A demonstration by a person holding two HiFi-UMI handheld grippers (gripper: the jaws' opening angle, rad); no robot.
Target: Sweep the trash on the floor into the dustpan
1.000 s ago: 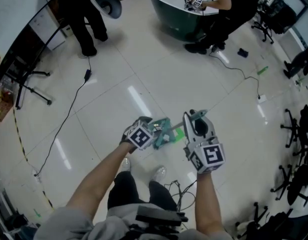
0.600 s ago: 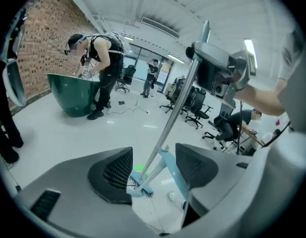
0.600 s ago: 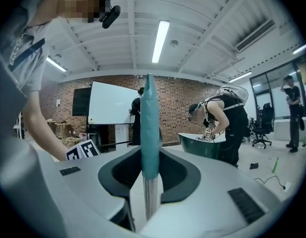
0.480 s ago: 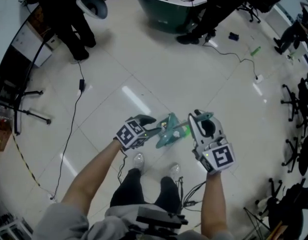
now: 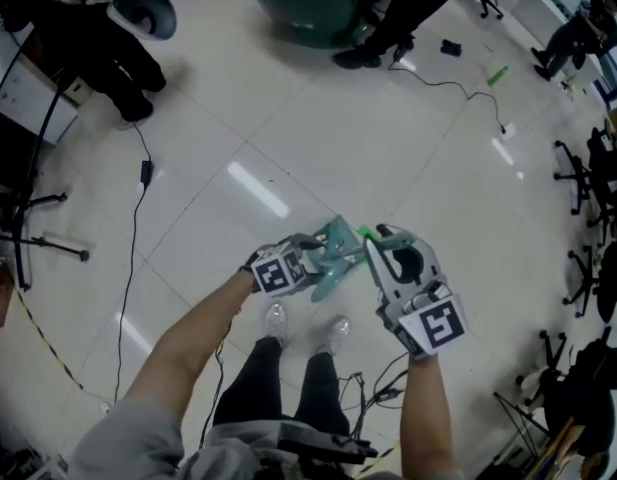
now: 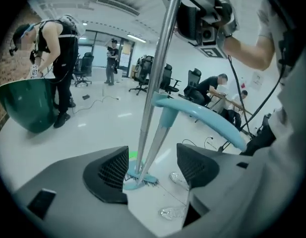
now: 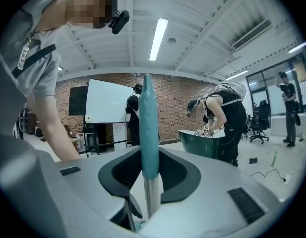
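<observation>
My right gripper point(image 5: 380, 243) point(image 7: 149, 170) is shut on the teal grip of the upright broom handle point(image 7: 148, 128). My left gripper point(image 5: 316, 258) point(image 6: 153, 167) has just been opening. Its jaws stand wide apart, angled down at the floor. The silver broom pole point(image 6: 160, 68) and the dustpan's pole with its curved teal handle point(image 6: 202, 115) pass between the pads, which press on neither. The teal brush and dustpan point(image 6: 140, 179) point(image 5: 333, 253) rest on the white floor by my shoes point(image 6: 180, 180). A small green patch point(image 6: 134, 155) lies on the floor beside them.
A dark green tub point(image 5: 308, 8) point(image 6: 29, 105) stands at the far side with people around it. A black cable point(image 5: 133, 238) runs down the left floor, with a stand point(image 5: 38, 218) beyond it. Office chairs point(image 5: 598, 168) line the right edge.
The left gripper has rolled and dipped toward the two poles, and its jaws stand wider. The right gripper keeps its hold on the broom handle. The head view has slid across the floor.
</observation>
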